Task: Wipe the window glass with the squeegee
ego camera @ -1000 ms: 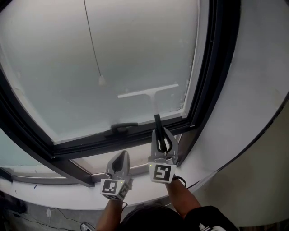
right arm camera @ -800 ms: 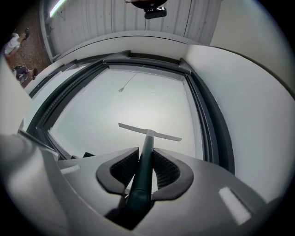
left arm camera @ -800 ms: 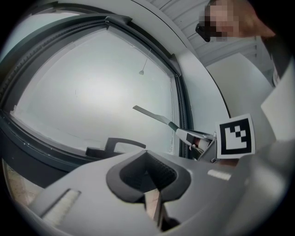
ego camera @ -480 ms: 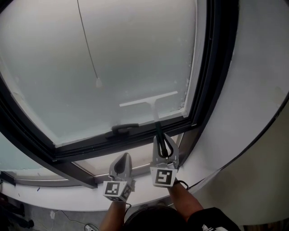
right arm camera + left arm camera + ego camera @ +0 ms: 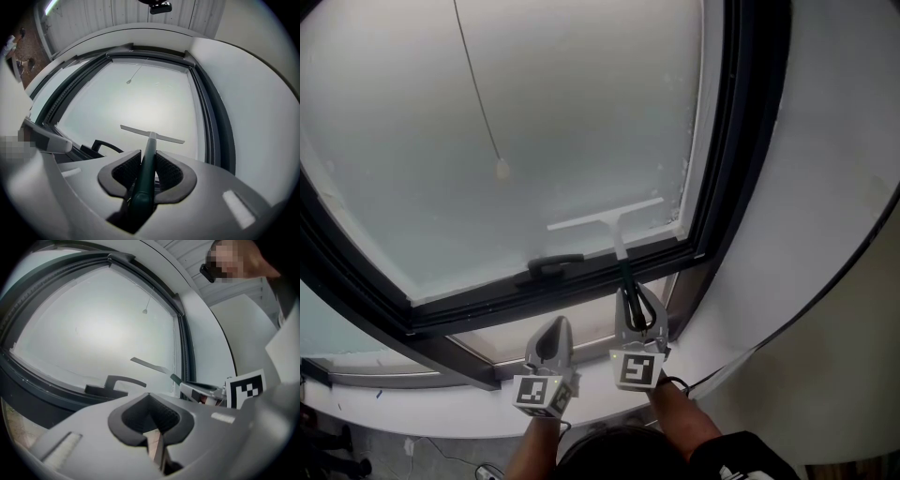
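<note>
Now | right hand-held gripper [image 5: 147,161] clenched on squeegee [image 5: 605,215] handle, blade ahead, low on glass [image 5: 581,112] | left hand-held gripper [image 5: 551,339] closed, empty | squeegee likely light, stiff; hold by handle.

Plenty of bare glass [image 5: 581,103] above and left of squeegee [image 5: 605,219]. Shut in on the right by dark frame [image 5: 741,141], blade end near it. Shut in below by the bottom rail, with window handle [image 5: 555,263] jutting just left of the squeegee's stem. At upper left, thin cord [image 5: 473,84] with a small pull at its end, well apart from the blade. Narrow gap between left gripper [image 5: 551,328], jaws together and empty, and right gripper [image 5: 634,289], clamped on the stem, both over the white sill [image 5: 441,412].
</note>
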Demonstrator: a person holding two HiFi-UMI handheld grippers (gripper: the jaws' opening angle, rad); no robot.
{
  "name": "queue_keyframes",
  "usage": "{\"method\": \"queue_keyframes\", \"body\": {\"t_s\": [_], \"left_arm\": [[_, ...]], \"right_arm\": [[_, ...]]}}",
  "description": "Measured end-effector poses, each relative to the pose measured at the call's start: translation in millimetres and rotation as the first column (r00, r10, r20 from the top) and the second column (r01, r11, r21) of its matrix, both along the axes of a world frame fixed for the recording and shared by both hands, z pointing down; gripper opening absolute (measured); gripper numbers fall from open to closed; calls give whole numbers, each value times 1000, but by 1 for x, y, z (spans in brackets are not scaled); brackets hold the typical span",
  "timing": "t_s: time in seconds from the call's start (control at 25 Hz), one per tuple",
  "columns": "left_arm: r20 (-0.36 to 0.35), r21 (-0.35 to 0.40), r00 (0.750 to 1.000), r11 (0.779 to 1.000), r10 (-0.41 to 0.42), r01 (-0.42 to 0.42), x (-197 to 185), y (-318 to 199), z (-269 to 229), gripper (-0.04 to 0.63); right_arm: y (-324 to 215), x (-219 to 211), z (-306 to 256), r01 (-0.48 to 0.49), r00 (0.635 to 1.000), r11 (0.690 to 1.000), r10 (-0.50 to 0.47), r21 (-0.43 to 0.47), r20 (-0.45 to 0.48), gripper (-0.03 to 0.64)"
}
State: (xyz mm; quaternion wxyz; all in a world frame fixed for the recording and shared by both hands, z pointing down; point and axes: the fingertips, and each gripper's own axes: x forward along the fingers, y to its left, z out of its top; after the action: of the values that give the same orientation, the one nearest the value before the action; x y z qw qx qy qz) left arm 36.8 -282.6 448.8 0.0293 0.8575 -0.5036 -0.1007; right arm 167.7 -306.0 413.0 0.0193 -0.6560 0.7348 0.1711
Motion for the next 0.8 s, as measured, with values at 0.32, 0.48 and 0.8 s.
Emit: {"method": "queue_keyframes", "body": {"t_s": [0.32,0.48,0.8], "left_arm": [[-6,-17,1000,1000,-9,9,1,1,5,-2],[-4,-16,1000,1000,-13,13,0,2,8,-2],[-15,-21,1000,1000,-14,14,0,1,8,-2]], "right_arm": [[1,0,14,2,1000,999,-2,-34,-6,100],[1,1,19,5,1000,999,-5,-42,-6,100],[3,-1,28,3,1000,998,-3,-65,-8,100]]}}
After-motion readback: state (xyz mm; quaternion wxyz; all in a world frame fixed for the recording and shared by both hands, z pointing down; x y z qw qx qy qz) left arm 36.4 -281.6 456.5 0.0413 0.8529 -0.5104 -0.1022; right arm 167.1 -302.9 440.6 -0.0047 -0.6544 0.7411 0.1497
